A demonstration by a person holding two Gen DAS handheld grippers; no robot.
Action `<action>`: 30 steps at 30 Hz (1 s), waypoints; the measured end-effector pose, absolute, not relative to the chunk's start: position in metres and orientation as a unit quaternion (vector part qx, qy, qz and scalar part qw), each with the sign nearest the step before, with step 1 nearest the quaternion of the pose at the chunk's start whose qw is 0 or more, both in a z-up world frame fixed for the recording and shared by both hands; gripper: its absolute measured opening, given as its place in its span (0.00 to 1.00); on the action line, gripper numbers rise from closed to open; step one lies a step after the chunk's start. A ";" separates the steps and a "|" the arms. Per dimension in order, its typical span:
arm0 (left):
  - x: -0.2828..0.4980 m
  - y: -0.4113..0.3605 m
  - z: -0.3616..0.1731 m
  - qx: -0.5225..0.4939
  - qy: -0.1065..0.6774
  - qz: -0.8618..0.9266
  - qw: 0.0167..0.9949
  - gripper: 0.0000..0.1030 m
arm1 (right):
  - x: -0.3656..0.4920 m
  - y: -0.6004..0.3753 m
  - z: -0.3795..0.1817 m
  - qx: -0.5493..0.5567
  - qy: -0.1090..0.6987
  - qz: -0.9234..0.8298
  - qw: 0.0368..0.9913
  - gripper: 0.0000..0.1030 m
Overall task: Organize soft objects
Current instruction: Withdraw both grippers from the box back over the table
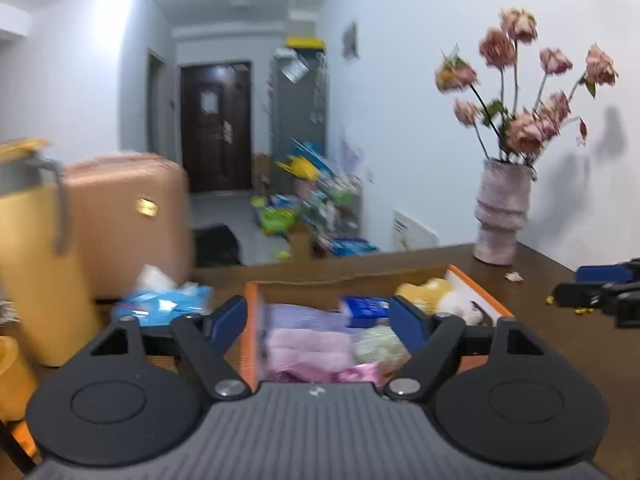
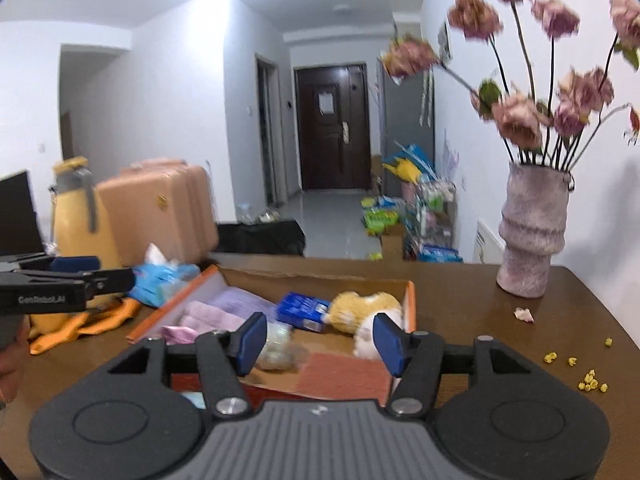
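Looking along our left gripper (image 1: 318, 322), we list its jaws as spread wide and released, nothing between the blue pads. Beyond them sits the orange-edged box (image 1: 251, 320) on the brown table (image 1: 560, 360). Inside the box we count folded purple and pink towels (image 1: 306, 336), a blue packet (image 1: 366, 310), a pale crinkled bundle (image 1: 380, 344) and a yellow-and-white plush toy (image 1: 436, 298) at the far right corner. Left of the box lies a blue tissue pack (image 1: 164, 300); behind it stand a yellow flask (image 1: 36, 264) and a pink suitcase (image 1: 128, 220). A ribbed vase (image 1: 500, 216) of dried roses stands at the table's far edge, and our right gripper (image 1: 600, 296) shows at the right margin, its jaws unreadable from here.

From the right wrist, we list our right gripper (image 2: 320, 344) as likewise unclenched, pads apart with nothing pressed between them. Past the pads lies the same box (image 2: 410, 304), holding the towels (image 2: 224, 308) at left, the blue packet (image 2: 302, 312) in the middle, the plush toy (image 2: 368, 312) at right and the pale bundle (image 2: 276, 348) near the front. Our left gripper (image 2: 76, 276) reaches in from the left margin above an orange cloth (image 2: 80, 320), beside the tissue pack (image 2: 160, 280). Small yellow crumbs (image 2: 588, 380) and a petal (image 2: 523, 314) dot the table (image 2: 480, 308) near the vase (image 2: 532, 232).
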State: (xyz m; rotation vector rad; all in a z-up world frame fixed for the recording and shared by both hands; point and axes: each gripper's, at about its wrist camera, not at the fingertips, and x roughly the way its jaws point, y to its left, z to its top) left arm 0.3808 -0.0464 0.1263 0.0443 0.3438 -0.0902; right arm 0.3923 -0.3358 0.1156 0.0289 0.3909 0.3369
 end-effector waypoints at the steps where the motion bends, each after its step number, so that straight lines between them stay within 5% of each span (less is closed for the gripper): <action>1: 0.368 -0.042 0.127 0.023 0.163 -0.038 0.986 0.80 | 0.382 -0.335 0.118 0.016 0.184 0.169 0.968 0.63; 14: 0.227 -0.001 0.068 0.004 0.181 0.021 0.983 0.92 | 0.220 -0.295 0.094 -0.032 0.109 0.191 0.975 0.68; 30: 0.256 -0.024 0.038 0.001 0.226 -0.027 0.974 0.92 | 0.232 -0.287 0.032 0.034 0.194 0.190 0.962 0.65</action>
